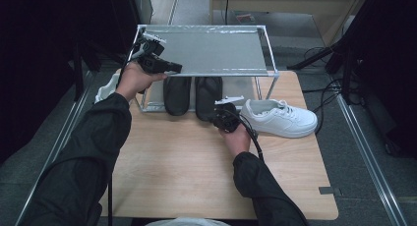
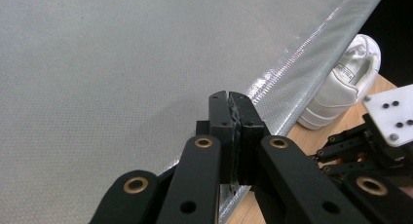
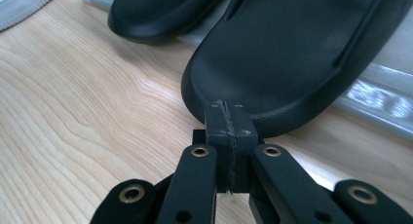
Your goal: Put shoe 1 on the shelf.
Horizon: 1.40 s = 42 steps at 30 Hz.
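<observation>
Pale wood grain covers the table (image 1: 187,167), the biggest thing in the high view, with dark grey floor and metal rails around it and black cables off to the right. On its far half stands a low rack (image 1: 211,51) with a grey mesh shelf on a white frame. Under that shelf lie two black slippers, the left slipper (image 1: 176,94) and the right slipper (image 1: 208,97), side by side with their toe ends sticking out towards the person. A white sneaker (image 1: 279,118) lies on the table just right of the rack.

The left gripper (image 1: 172,67) rests at the shelf's left front edge; the left gripper view looks across the dotted mesh, shows the sneaker's heel (image 2: 341,90) beyond the shelf edge, and its jaws are clenched on nothing. The right gripper (image 1: 223,117) sits at the toe of the right slipper. The right gripper view brings out the slipper's matte rounded toe (image 3: 287,63), just beyond jaws pressed together and empty; whether they touch it I cannot tell.
</observation>
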Tool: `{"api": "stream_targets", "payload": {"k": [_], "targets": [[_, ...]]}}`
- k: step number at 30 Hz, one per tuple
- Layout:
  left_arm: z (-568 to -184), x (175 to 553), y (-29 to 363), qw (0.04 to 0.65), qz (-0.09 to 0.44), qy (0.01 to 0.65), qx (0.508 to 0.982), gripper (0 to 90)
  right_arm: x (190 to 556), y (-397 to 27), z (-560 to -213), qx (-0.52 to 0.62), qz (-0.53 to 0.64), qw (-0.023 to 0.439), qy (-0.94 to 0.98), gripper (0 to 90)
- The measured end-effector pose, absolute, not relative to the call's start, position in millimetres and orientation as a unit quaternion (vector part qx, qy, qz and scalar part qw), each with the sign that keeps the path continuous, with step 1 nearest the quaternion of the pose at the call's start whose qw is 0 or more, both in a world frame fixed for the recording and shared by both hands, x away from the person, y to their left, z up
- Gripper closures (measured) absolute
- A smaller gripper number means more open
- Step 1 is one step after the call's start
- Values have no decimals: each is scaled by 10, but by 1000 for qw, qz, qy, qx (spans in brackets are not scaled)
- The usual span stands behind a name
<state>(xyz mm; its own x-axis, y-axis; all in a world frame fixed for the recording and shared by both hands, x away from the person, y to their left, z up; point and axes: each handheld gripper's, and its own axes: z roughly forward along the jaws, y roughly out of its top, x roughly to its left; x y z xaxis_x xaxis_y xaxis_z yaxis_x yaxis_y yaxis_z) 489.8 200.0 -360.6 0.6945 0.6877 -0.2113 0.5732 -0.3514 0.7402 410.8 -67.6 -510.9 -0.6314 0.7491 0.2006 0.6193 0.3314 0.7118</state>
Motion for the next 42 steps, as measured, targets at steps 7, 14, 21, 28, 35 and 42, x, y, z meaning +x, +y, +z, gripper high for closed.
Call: {"api": "stream_targets", "payload": {"k": [7, 14, 21, 28, 35, 42], "targets": [[-3614, 4915, 2017, 424, 60, 385, 817, 897, 4175, -519, -5119, 411, 396, 83, 817, 900], [-3611, 4917, 2014, 423, 61, 383, 819, 897, 4222, -385, -5129, 416, 397, 89, 813, 900], [-3623, 4913, 2028, 430, 63, 380, 817, 897, 4267, -327, -5131, 428, 398, 77, 807, 898], [-3607, 4927, 2035, 432, 48, 398, 808, 896, 4094, -431, -5008, 400, 405, 81, 818, 900], [-3453, 4816, 2009, 418, 68, 375, 825, 813, 3878, -614, -4882, 390, 436, 50, 809, 810], [-3358, 4508, 2076, 424, 67, 354, 831, 710, 3665, -806, -4789, 356, 445, 59, 819, 694]]}}
